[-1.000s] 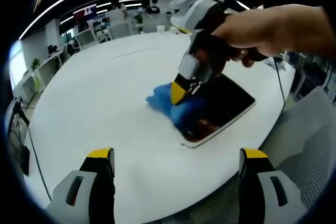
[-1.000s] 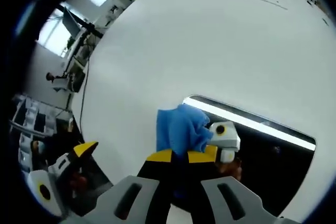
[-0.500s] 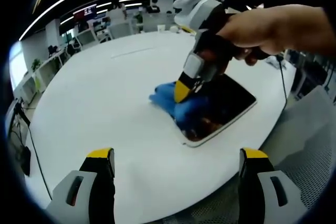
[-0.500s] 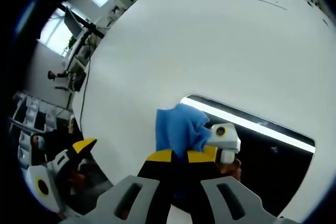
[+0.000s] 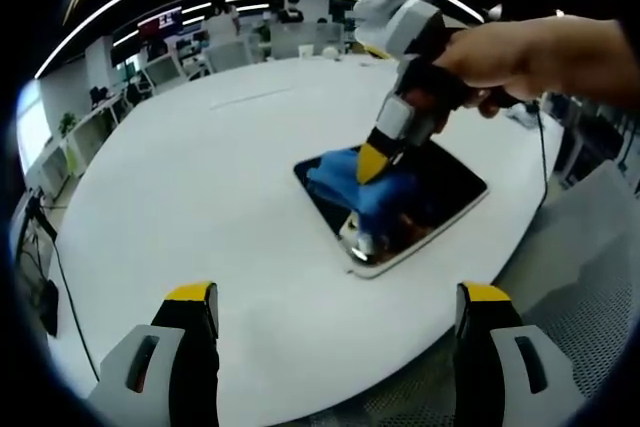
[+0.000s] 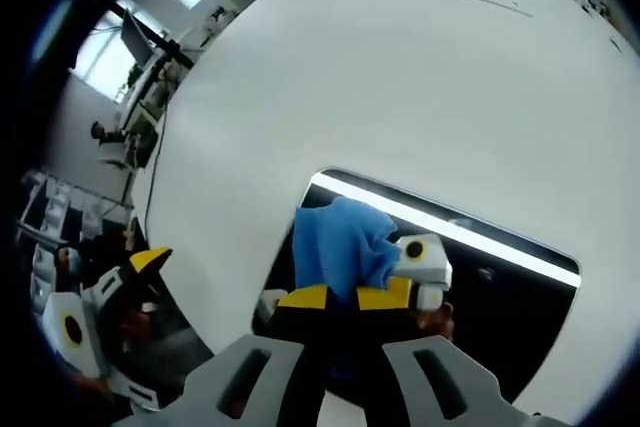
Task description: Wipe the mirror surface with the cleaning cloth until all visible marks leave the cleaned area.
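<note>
While the blue cleaning cloth (image 5: 365,185) was pinched between the closed yellow-tipped jaws of the right hand-held gripper (image 5: 372,163), it was pressed flat onto the dark mirror (image 5: 440,187), well inside the mirror's near-left corner. The mirror was seen lying flat on the white round counter (image 5: 200,197), close to its edge. A person's hand (image 5: 520,52) was seen wrapped around the right hand-held gripper's handle. From the right gripper view, the cloth (image 6: 340,247) was bunched above the jaws, over the mirror (image 6: 500,297), which reflected a ceiling light strip. The left hand-held gripper (image 5: 335,312) was held above the counter, wide open and with nothing in it.
</note>
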`<action>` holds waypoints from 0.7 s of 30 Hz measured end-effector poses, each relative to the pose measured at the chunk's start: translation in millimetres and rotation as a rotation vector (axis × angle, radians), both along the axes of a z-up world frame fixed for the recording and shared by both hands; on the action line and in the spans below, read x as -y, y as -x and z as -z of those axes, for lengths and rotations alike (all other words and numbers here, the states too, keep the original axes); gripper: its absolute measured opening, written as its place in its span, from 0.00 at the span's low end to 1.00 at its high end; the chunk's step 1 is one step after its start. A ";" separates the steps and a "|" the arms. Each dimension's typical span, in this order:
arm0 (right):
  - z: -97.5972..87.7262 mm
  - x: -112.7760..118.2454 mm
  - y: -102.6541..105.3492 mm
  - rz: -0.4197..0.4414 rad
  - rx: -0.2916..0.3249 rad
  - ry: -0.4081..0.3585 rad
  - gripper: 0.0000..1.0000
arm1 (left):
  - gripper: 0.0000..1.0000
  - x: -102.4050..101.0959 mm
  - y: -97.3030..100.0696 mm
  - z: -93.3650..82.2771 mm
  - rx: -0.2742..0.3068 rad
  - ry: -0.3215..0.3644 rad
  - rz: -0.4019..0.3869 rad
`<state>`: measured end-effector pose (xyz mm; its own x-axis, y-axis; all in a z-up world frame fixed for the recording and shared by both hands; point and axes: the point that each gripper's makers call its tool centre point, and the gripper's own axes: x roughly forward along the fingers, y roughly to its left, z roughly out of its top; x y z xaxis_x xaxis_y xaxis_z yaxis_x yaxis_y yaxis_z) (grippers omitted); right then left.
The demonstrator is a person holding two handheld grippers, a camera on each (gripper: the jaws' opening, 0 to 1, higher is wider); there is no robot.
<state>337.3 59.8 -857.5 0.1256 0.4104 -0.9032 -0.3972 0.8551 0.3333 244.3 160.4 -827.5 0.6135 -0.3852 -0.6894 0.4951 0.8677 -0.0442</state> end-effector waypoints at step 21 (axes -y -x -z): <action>2.1 63.4 1.7 0.049 -0.014 0.007 0.02 | 0.99 3.3 1.9 2.3 -0.014 -0.005 0.019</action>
<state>335.6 -3.6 -859.6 0.1328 0.3976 -0.9079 -0.3497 0.8759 0.3324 242.3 157.1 -829.8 0.5964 -0.3931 -0.6998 0.5111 0.8583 -0.0466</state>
